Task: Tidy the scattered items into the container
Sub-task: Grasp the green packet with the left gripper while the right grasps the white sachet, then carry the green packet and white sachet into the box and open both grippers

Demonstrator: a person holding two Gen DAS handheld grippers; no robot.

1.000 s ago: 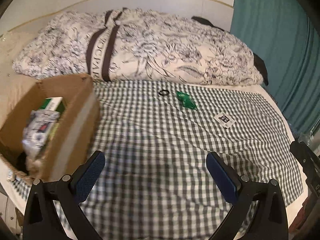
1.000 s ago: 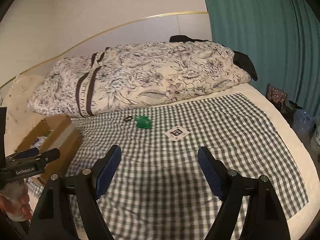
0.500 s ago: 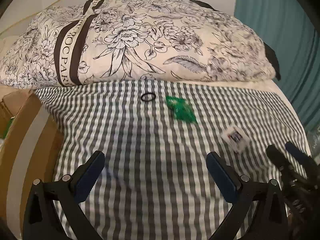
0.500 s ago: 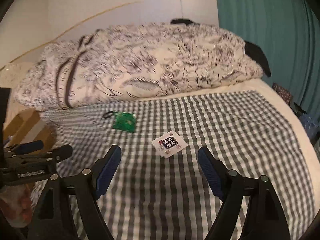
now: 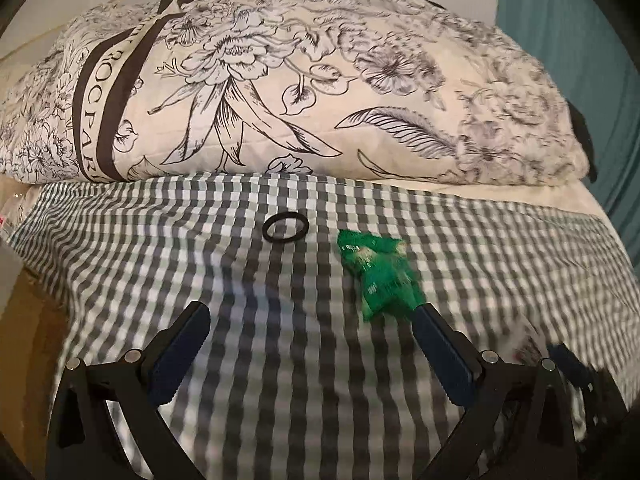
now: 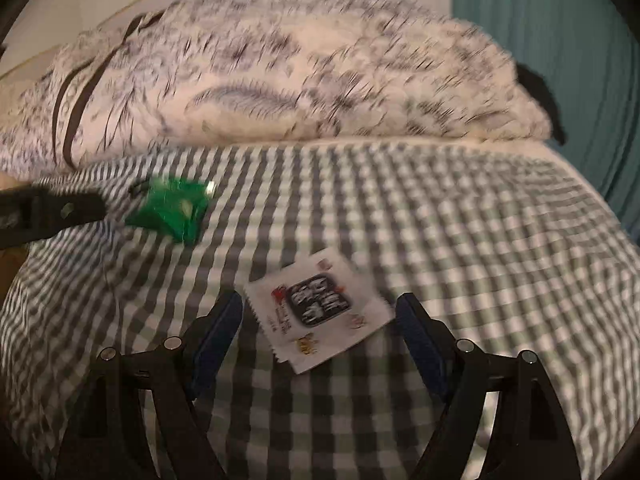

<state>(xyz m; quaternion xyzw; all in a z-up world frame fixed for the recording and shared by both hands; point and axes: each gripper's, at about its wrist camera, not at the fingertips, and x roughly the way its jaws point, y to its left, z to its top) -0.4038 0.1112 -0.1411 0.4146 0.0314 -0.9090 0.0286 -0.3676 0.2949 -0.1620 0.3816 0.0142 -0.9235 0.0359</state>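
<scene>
Looking along my right gripper [image 6: 320, 320], I see its jaws spread wide, the white sachet [image 6: 318, 312] lying flat between them, ungrasped. My left gripper [image 5: 310, 334] is likewise released, its right finger [image 5: 438, 344] just short of the green packet [image 5: 378, 272]. Beyond lies a black ring [image 5: 286, 229] on the checked cloth [image 5: 280, 380], then the floral pillow [image 5: 320, 80].

black ring [image 5: 285, 228], green packet [image 5: 378, 270], white sachet [image 6: 320, 308] lie flat, apart.
</scene>
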